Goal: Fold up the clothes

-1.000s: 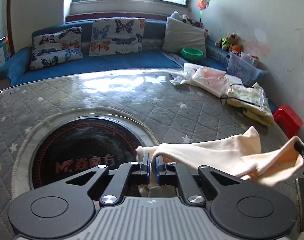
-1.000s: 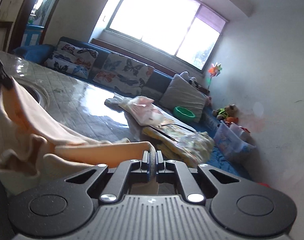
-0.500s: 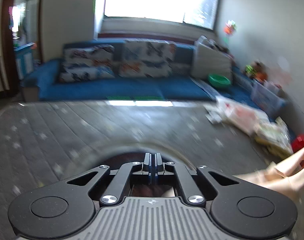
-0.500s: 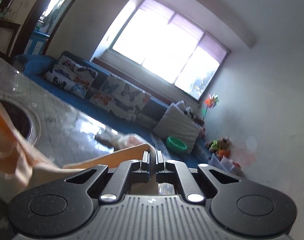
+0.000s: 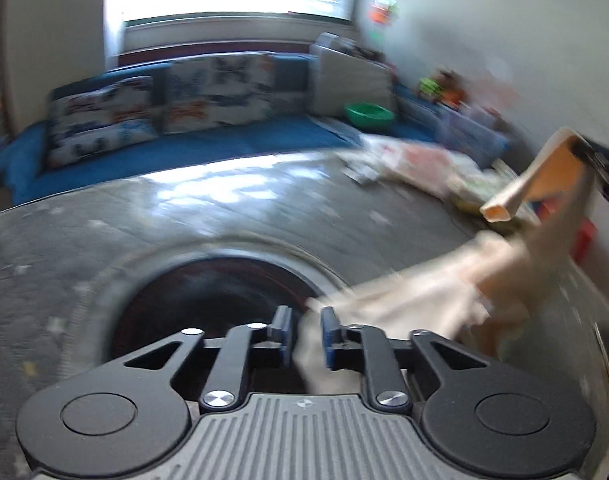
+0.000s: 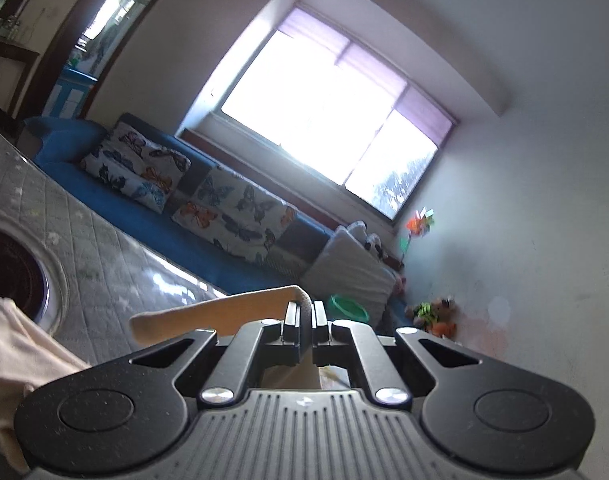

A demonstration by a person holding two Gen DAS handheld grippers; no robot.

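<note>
On the quilted grey table [image 5: 232, 216], soft peach cloth [image 5: 432, 300] drapes; the left gripper [image 5: 306, 330] gapes narrowly, the right gripper [image 6: 303, 318] pinches its hem.

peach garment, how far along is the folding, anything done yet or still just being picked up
No finished fold shows. The peach garment is bunched and partly lifted off the quilted table. In hand: the right gripper is clamped on one edge and holds it raised; the left gripper is open with cloth between its fingers, not pinched. Left: close the left grip, spread it flat, make every fold.
</note>
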